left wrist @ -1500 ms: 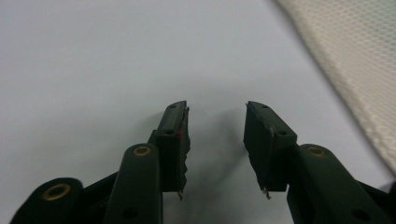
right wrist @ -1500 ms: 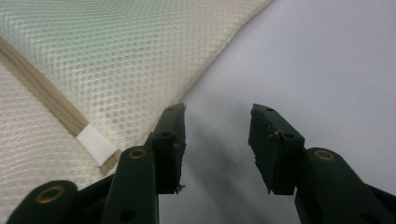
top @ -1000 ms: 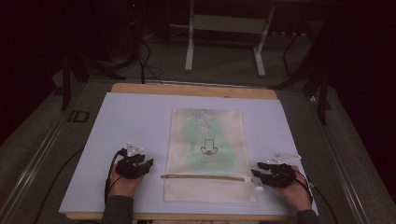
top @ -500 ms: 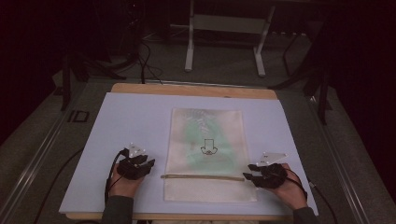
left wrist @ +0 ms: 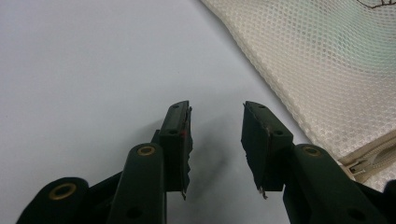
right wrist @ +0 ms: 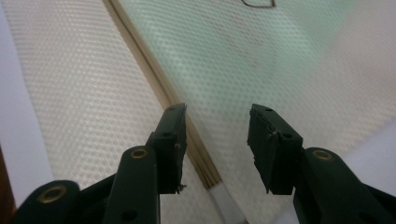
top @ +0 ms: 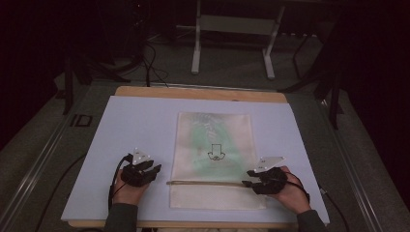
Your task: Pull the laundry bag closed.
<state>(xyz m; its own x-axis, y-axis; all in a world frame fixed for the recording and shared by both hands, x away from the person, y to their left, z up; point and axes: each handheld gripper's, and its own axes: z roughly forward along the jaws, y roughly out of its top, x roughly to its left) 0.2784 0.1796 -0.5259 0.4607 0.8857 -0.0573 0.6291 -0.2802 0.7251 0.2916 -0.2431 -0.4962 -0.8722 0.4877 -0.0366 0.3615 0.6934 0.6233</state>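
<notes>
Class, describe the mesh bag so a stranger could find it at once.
On the pale sheet that covers the table lies a flat cream mesh bag, between the two grippers. A zip crosses it near the person's end, and a small black arrow marks its middle.

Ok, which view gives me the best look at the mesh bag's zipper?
The right gripper view: the zipper runs close up past the open right gripper. The high view shows its whole line, small. The left gripper view catches just its end.
</notes>
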